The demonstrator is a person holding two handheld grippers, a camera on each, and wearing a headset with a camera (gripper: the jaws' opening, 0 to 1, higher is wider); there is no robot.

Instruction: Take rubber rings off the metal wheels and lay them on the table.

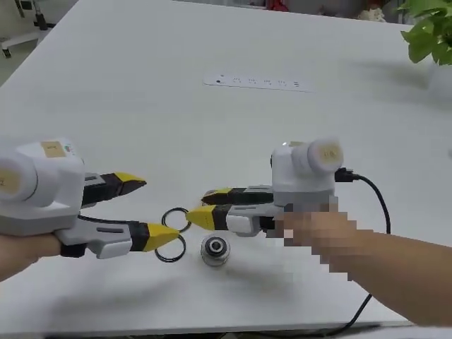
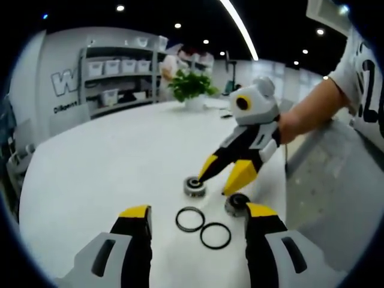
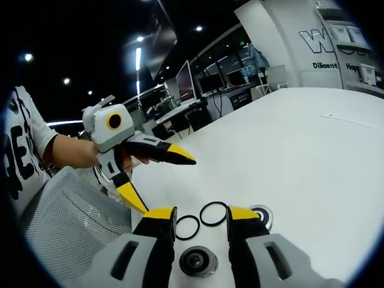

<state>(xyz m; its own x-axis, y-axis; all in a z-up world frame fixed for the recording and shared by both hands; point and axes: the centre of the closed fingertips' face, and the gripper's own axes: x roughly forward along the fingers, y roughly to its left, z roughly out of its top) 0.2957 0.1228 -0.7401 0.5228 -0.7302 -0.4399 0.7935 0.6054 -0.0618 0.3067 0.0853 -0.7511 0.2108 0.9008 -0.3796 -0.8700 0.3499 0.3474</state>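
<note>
On white table [image 1: 141,85], betw. the two claws: far ring [image 1: 175,217] & near ring [image 1: 169,251]. Both thin black rubber hoops, lying flat, off any wheel, side by side; touching or just apart – can't tell.

Just right of near ring in head view: first wheel [image 1: 215,248], small silver metal disc w/ dark hub, flat on table, apart from ring. Too small to tell if any rubber sits on rim.

Farther from person: second wheel [image 2: 194,186], same look, right at one jaw tip of R gripper [image 2: 215,185]; contact or not – unclear. Half hidden behind a yellow jaw in R gripper view.

L gripper [image 1: 155,210]: jaws spread wide, yellow tips, nothing betw. them; lower tip overlaps top edge of near ring in head view. R gripper: jaws parted too, less wide, pinching nothing; lower tip overlaps right edge of far ring, hiding that bit.

Far across table: flat white power strip [image 1: 258,82], sockets hard to make out. Top-right corner: green plant [image 1: 427,32], cut off by frame edge. Black cable [image 1: 378,205] from back of R gripper, running off bottom edge. Behind, in L gripper view: shelves [image 2: 114,72] w/ pale bins, contents unreadable.
</note>
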